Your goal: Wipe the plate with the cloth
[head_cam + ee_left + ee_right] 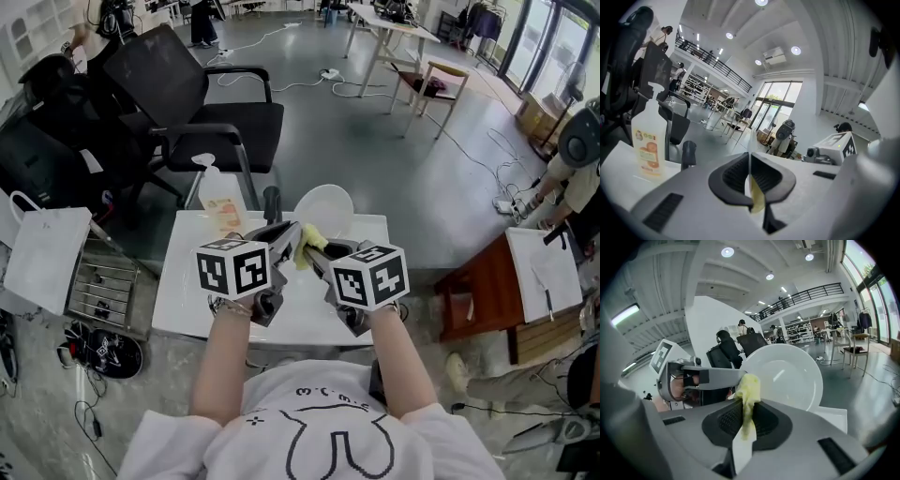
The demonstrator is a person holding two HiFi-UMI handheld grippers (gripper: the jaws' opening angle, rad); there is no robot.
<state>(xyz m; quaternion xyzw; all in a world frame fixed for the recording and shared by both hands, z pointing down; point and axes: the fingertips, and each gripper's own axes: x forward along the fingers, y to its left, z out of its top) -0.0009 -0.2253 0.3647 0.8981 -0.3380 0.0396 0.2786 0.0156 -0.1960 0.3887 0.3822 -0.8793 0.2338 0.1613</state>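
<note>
Table, white, is dead centre in head view w/ a person standing at its 6 o'clock edge, both forearms out over it. Black office chair stands beyond the table at 11 o'clock. White paper bag is on the floor at 9 o'clock, a reddish-brown low table at 3 o'clock.

Plate, white and round, is held up off the table toward 12 o'clock, tipped near upright, its hollow face toward the person.

L gripper has its jaws closed tight on the plate's rim; in left gripper view the rim shows as a thin white edge pinched btwn the black pads. R gripper is just beside it at 3 o'clock, the two marker cubes nearly side by side.

Spray bottle w/ orange label stands upright at the table's 11 o'clock corner, well apart from the plate.

Cloth, small, pale yellow, is clamped in the R gripper's closed jaws, a bunched tuft sticking out past the tips. It sits at approx 8 o'clock on the plate's rim, next to where the L gripper grips; can't tell if it touches the plate.
</note>
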